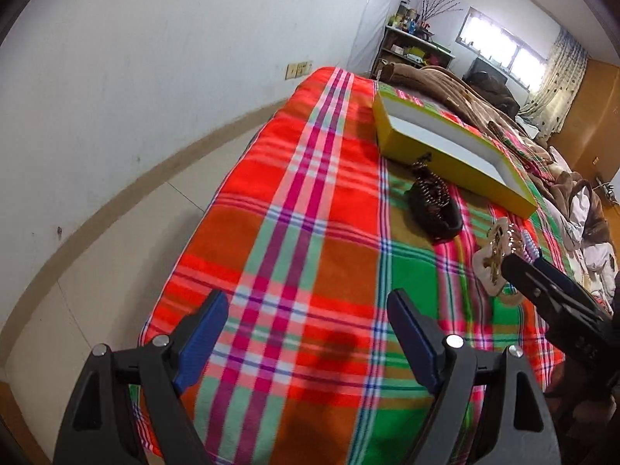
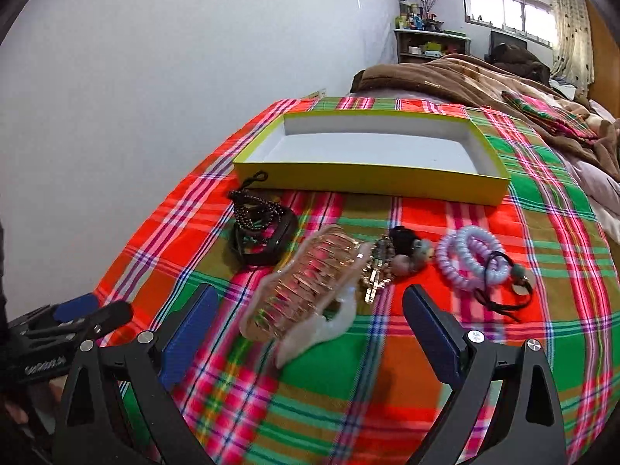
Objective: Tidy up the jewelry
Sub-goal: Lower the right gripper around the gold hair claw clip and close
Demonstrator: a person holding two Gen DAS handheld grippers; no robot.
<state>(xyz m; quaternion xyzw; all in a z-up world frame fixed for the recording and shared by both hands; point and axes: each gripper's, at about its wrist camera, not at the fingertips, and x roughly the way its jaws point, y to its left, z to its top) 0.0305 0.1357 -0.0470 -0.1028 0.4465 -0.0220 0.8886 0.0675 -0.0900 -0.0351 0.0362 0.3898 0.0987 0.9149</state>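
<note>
Now the right gripper (image 2: 310,333) hangs with jaws apart right over the clear clip (image 2: 306,290); its long axis runs diagonally between them, short of the box (image 2: 372,184); left gripper (image 1: 308,339), also spread, sits farther off.

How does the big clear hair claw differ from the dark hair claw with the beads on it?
The clear hair claw is pale and see-through with gold-coloured teeth; the dark hair claw is black. The clear one looks larger and lies nearer the right tool, between its open fingers; the dark one lies closer to the yellow box. A string of dark beads is draped over the dark claw; nothing lies on the clear one. Both rest on the plaid blanket, outside the box.
</note>
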